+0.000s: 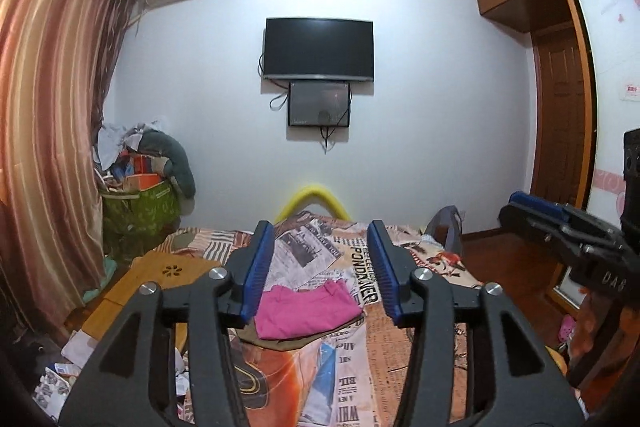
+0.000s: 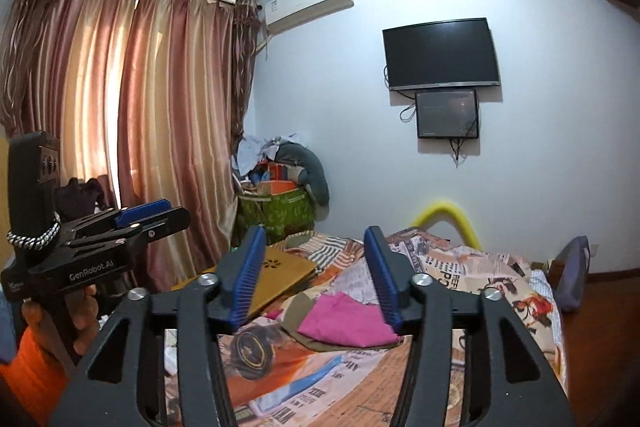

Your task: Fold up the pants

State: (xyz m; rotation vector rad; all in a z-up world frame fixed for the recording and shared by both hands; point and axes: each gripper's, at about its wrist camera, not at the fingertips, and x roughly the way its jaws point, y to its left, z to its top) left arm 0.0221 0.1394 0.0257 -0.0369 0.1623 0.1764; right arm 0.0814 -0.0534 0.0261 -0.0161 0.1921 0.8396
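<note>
Nearest, left hand-held gripper (image 1: 322, 263) raised above the bed (image 1: 404, 367), blue pads standing apart with nothing between them. Same for right hand-held gripper (image 2: 314, 269): jaws parted, empty, held up over the near end of the bed. Seen from the right wrist view, at the left edge, the left one's black body gripped by a hand (image 2: 80, 315) in an orange sleeve (image 2: 36, 371).

Further on, lying about mid-bed on the newspaper-print bedcover, folded pink pants (image 1: 306, 307), flat and squared, touched by neither gripper. Resting on top of an olive-brown garment (image 2: 296, 323) whose edges show beneath and to the left.

Toward the bed's left edge, a wooden lap board (image 1: 160, 275) with a flower-shaped cut-out. At the far right corner, a grey-blue bag (image 2: 570, 279). At the far end, a yellow padded hoop (image 1: 310, 201) rising above the bedcover.

Beyond the bed, a green basket (image 2: 280, 211) heaped with clothes in the room's corner, striped curtains (image 2: 140, 115) beside it, an air conditioner (image 2: 308, 7) high on the wall, and a dark television (image 1: 318, 49) with a smaller screen (image 1: 319, 103) mounted just below
</note>
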